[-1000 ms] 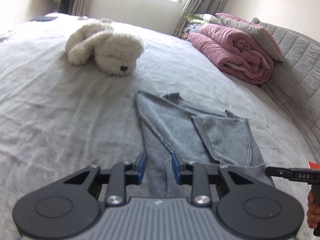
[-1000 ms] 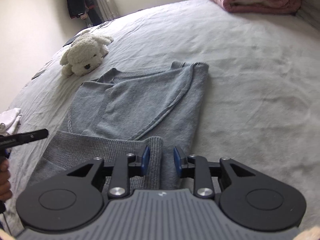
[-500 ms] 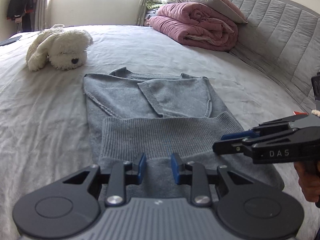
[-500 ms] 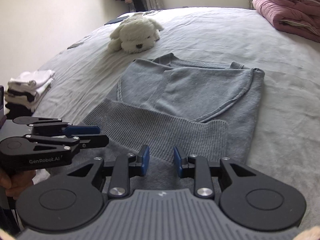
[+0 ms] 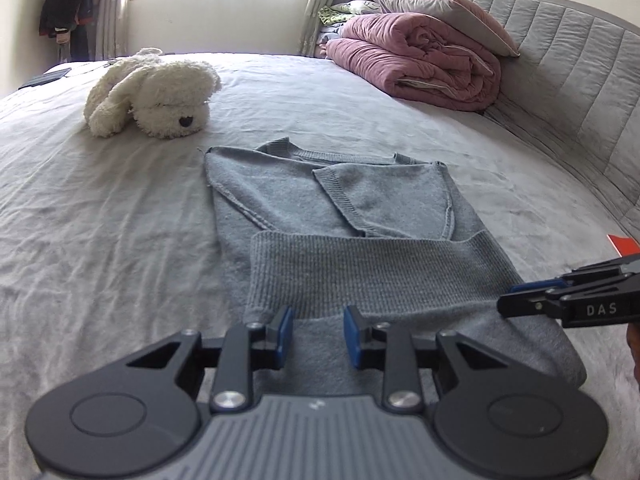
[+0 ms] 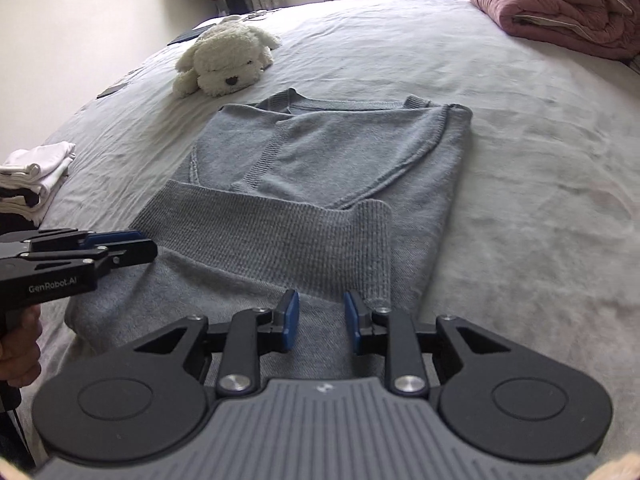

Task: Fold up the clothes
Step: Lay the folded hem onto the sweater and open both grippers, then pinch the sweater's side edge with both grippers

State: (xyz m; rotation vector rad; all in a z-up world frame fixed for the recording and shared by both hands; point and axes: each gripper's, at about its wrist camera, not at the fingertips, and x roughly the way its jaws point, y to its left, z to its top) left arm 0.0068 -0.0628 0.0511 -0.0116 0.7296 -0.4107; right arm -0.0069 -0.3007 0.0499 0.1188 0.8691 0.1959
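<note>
A grey knit sweater [image 5: 332, 204] [image 6: 352, 152] lies flat on the bed, sleeves folded in. Its ribbed hem [image 5: 360, 272] [image 6: 264, 236] is turned up over the lower body. My left gripper [image 5: 318, 334] hovers at the near edge of that hem, jaws a little apart, with cloth showing in the gap but no pad pressing on it. My right gripper [image 6: 318, 316] sits at the hem's right corner; its jaws are closing, and the fabric shows between them unpinched. Each gripper also shows in the other's view: the right gripper [image 5: 520, 300] and the left gripper [image 6: 132, 246].
A white plush dog [image 5: 156, 96] [image 6: 228, 60] lies beyond the sweater's collar. A rolled pink duvet [image 5: 416, 64] and a pillow rest against the grey padded headboard [image 5: 572, 80]. A stack of folded clothes [image 6: 36, 168] sits at the bed's left edge.
A second ago the ribbed hem stood bunched at both grippers' fingers; now it lies flat across the sweater's lower body. Both views have rolled level and each gripper has come into the other's view.
</note>
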